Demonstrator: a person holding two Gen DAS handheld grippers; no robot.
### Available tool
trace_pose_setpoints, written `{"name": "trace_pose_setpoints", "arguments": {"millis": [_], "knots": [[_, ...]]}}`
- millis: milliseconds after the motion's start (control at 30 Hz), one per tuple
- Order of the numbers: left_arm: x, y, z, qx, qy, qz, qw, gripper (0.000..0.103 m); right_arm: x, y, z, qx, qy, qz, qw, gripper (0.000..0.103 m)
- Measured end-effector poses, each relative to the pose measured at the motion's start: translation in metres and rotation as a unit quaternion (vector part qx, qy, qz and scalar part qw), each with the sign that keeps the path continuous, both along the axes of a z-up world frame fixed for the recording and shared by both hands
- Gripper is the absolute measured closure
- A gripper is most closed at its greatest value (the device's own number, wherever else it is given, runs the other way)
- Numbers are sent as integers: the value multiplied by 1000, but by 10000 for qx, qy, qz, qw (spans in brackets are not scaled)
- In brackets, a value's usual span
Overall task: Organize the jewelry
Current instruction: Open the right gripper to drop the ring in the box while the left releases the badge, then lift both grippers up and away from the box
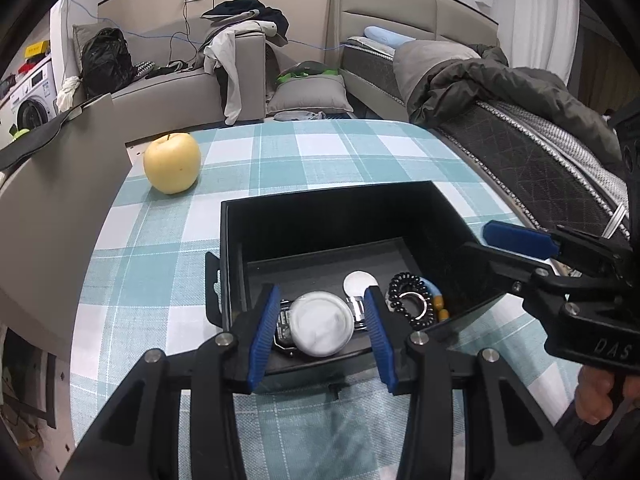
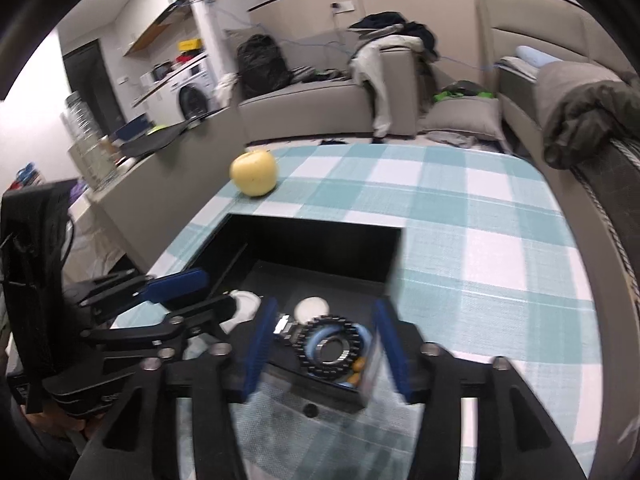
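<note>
A black open box [image 1: 316,216] is seen on the table [image 1: 320,152], which is covered by a teal-and-white checked cloth; the box's long axis runs away from the cameras towards the sofa. Inside it, near the front wall, a watch [image 1: 356,308] is laid crosswise, its metal band running left to right, with a round white case [image 1: 322,330] resting over it. A white disc [image 1: 360,282] is placed just behind, and a black coiled band [image 1: 412,300] with a silver ring [image 1: 412,300] at its centre lies to the right beside a blue-and-amber bead bracelet [image 1: 436,294].

The left hand-held gripper [image 1: 322,332] is held with jaws spread on either side of the white case, without touching it. The right hand-held gripper [image 2: 324,344] is likewise held apart, empty, over the coiled band. The letters "DAS" are read on the right tool's body. A yellow apple [image 1: 172,168] stands well apart, near the table's far left corner.
</note>
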State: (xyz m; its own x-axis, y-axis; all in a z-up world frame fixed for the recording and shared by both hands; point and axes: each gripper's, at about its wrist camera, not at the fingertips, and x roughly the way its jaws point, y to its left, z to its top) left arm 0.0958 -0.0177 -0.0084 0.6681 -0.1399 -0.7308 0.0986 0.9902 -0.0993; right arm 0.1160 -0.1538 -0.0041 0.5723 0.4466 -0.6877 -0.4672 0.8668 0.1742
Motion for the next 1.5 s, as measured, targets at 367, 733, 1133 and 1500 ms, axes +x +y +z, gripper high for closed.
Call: {"name": "trace_pose_setpoints", "arguments": {"millis": [367, 733, 1133, 1500], "knots": [[-29, 10, 18, 13, -357, 317, 9989, 7, -14, -23, 6, -38, -95, -545, 9985, 0], [-57, 28, -14, 14, 294, 604, 9977, 2, -36, -14, -36, -509, 796, -301, 9951, 8], [-51, 33, -33, -157, 666, 758, 9948, 2, -36, 19, -57, -782, 1052, 212, 9911, 53], [-50, 32, -39, -108, 812, 789, 9935, 2, -40, 42, -65, -1591, 508, 262, 9856, 79]]}}
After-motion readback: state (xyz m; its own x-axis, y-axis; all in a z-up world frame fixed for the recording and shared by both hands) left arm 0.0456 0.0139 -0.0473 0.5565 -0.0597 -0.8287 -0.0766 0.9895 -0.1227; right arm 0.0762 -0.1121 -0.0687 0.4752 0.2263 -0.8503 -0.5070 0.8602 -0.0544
